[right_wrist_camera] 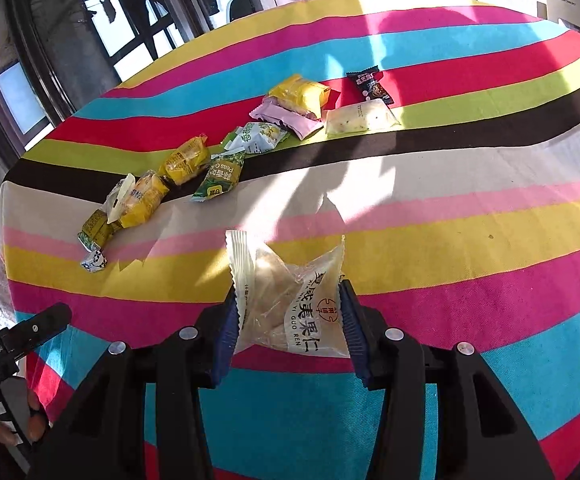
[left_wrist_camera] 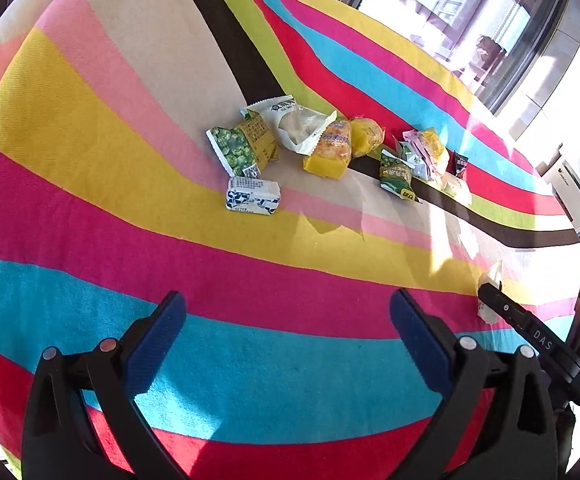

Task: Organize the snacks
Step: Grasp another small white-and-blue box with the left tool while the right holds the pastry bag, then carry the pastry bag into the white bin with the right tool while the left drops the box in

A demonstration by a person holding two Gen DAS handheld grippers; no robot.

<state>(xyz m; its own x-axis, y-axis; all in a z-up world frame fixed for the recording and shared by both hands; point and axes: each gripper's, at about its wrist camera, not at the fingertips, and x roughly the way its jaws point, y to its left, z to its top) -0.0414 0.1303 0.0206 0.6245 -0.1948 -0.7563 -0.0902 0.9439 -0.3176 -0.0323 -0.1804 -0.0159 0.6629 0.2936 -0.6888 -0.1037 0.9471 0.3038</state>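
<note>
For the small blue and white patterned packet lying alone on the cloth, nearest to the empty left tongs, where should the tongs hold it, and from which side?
Grip the blue and white packet across its short width, at the middle of its puffed body, coming from above. It lies flat on the striped cloth, its long side across the left wrist view. The green pea packet sits just behind it, so probably keep to its near, free side. The left tongs are open.

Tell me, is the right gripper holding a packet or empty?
Holding. The right gripper has its blue pads pressed on both sides of a clear white nut packet, lifted above the striped cloth.
</note>
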